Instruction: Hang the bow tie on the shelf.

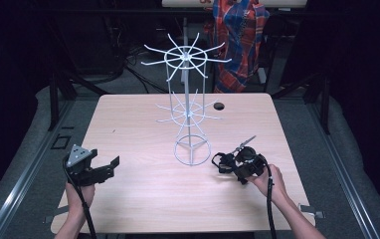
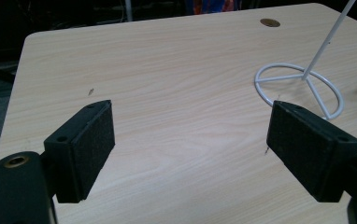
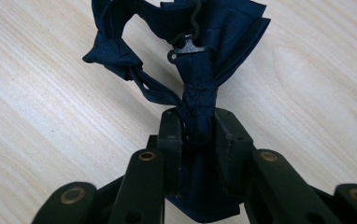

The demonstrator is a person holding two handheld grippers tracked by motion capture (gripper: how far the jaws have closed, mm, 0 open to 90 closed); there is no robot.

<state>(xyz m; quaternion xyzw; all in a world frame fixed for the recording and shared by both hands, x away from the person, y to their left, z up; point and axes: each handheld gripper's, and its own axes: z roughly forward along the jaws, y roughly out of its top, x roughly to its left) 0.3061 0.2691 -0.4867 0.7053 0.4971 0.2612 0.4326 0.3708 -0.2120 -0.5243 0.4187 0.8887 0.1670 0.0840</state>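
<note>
A tall white wire display rack (image 1: 188, 107) stands mid-table on pale wood (image 1: 138, 124); a red-blue plaid cloth (image 1: 237, 40) hangs at one o'clock beyond it.

dark room, perhaps grey floor (image 1: 24, 144)

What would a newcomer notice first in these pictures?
A tall white wire rack with spoked tiers stands at the middle of the wooden table. Right of its ring base, the right hand-held gripper is shut on a dark blue bow tie. The left hand-held gripper, near the table's left edge, is open.
</note>
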